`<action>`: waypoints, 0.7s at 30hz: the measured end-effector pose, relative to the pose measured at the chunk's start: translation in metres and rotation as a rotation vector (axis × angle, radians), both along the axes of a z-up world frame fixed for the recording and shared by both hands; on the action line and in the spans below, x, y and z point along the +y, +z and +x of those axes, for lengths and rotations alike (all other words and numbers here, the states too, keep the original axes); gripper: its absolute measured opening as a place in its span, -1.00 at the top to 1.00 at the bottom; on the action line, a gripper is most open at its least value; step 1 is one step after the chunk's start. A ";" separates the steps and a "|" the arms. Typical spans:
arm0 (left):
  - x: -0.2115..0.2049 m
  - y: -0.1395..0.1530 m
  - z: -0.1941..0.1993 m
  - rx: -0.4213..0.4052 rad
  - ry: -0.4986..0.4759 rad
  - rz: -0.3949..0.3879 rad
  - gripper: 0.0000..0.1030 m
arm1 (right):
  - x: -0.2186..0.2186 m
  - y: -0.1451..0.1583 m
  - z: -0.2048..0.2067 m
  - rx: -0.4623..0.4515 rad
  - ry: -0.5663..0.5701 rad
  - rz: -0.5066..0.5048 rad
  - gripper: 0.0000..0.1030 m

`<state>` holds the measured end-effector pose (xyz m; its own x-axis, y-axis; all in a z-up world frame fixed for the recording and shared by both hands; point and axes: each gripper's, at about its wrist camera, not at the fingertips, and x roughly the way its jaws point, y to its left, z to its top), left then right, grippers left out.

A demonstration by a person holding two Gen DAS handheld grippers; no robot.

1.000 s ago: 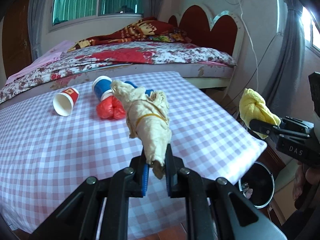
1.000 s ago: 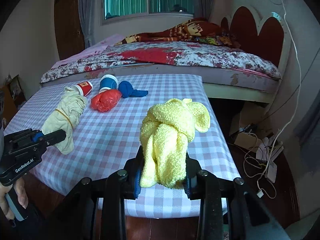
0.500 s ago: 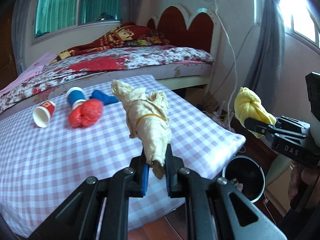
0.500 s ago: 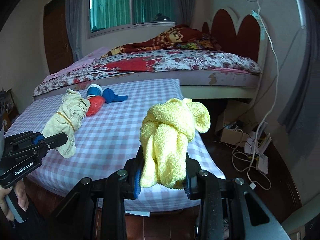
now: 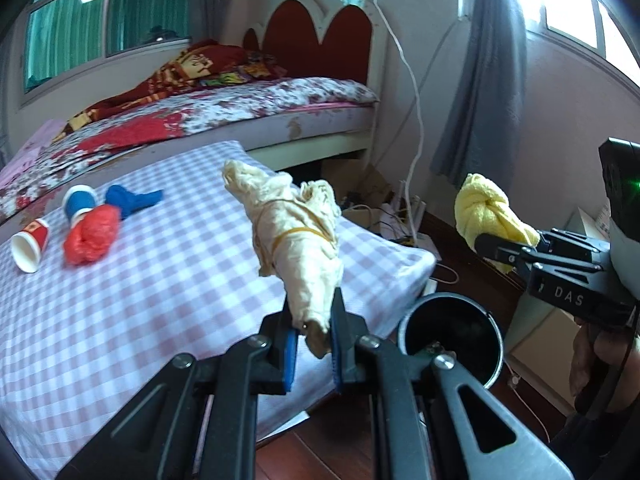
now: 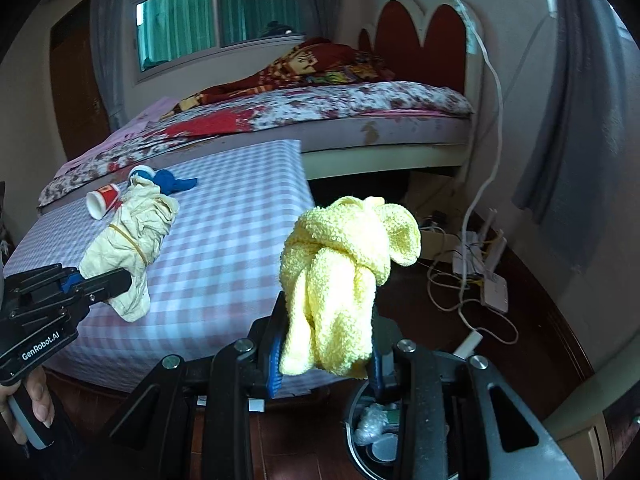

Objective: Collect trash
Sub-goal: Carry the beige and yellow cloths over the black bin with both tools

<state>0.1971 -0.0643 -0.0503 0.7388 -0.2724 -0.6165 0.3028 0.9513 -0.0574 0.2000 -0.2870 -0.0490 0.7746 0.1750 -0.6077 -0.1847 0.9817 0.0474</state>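
My left gripper point(image 5: 313, 330) is shut on a cream cloth bundle point(image 5: 298, 248) tied with a rubber band, held over the near corner of the checked table point(image 5: 160, 280). My right gripper point(image 6: 326, 354) is shut on a knotted yellow towel point(image 6: 344, 276); the same yellow towel point(image 5: 490, 216) shows at the right of the left wrist view. A black trash bin point(image 5: 450, 338) stands on the floor just beyond the table corner; in the right wrist view the bin point(image 6: 370, 428) lies under the gripper with some trash inside. On the table lie a red bag point(image 5: 92, 234), a blue bag point(image 5: 132, 199), a blue cup point(image 5: 78, 200) and a red paper cup point(image 5: 30, 244).
A bed point(image 5: 224, 116) with a floral cover stands behind the table. Cables and a power strip point(image 6: 486, 280) lie on the wooden floor by the wall. A grey curtain point(image 5: 480, 80) hangs at the right. A hand point(image 6: 28, 408) holds the left gripper's handle.
Both grippers have swung right, off the table's middle toward its corner. The trash bin has come into fuller view below them. Both bundles stay gripped.
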 end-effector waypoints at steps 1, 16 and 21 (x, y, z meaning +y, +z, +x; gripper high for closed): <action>-0.007 0.000 0.000 0.001 -0.013 0.001 0.72 | -0.005 0.000 -0.001 0.001 -0.010 0.002 0.34; -0.081 -0.017 -0.006 0.041 -0.173 0.007 0.72 | -0.070 -0.024 -0.024 0.057 -0.103 -0.010 0.34; -0.108 -0.026 -0.011 0.062 -0.241 0.013 0.72 | -0.093 -0.036 -0.036 0.088 -0.133 -0.012 0.34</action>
<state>0.1859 -0.1722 -0.0766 0.6140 -0.4277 -0.6634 0.5171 0.8530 -0.0712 0.1638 -0.3800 -0.0848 0.7342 0.0673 -0.6756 -0.0491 0.9977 0.0461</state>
